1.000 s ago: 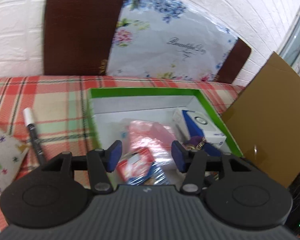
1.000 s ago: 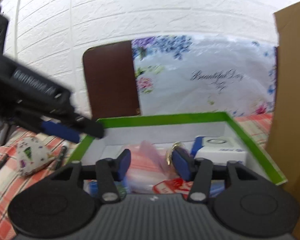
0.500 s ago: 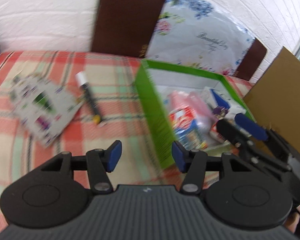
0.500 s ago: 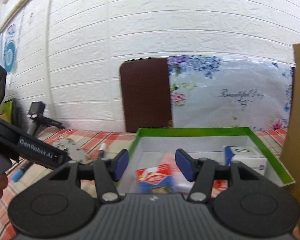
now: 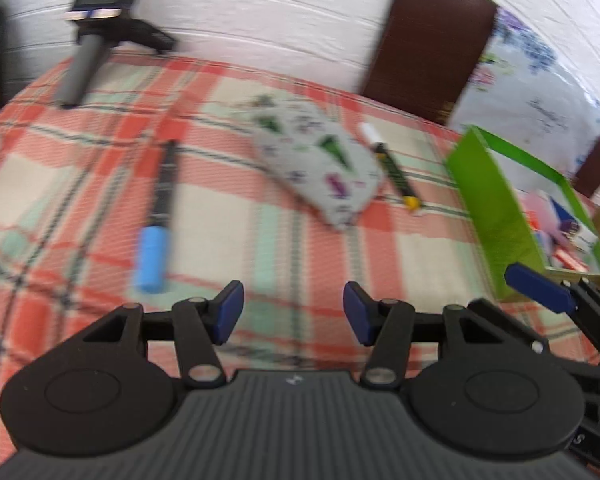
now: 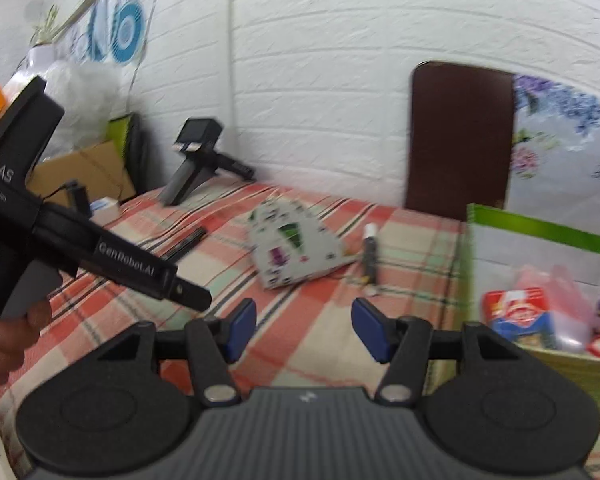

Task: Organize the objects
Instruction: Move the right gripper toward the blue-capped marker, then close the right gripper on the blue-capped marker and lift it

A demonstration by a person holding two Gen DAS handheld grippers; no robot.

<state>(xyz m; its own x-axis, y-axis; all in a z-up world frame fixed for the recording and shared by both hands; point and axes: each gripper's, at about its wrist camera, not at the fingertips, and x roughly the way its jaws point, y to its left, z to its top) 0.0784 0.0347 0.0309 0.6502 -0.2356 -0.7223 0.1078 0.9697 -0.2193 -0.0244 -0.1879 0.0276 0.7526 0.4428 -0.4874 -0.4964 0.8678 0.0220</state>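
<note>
A green box (image 5: 496,204) holding snack packets and a small white box stands at the right of the checked cloth; it also shows in the right wrist view (image 6: 540,232). On the cloth lie a grey patterned pouch (image 5: 320,164), a black marker with a white cap (image 5: 392,168) beside it, and a black marker with a blue cap (image 5: 158,216) to the left. The pouch (image 6: 292,246) and white-capped marker (image 6: 370,256) show in the right wrist view. My left gripper (image 5: 292,316) is open and empty above the cloth. My right gripper (image 6: 303,334) is open and empty, left of the box.
A black device on a grey handle (image 5: 96,20) stands at the cloth's far left edge. A brown chair back (image 5: 428,36) and a flowered sheet (image 6: 564,140) lean on the white brick wall. Cardboard boxes (image 6: 80,172) sit beyond the table's left end.
Both grippers have swung left, away from the green box. The pouch and the markers have come into full view ahead of the left gripper. Both stay open and empty.
</note>
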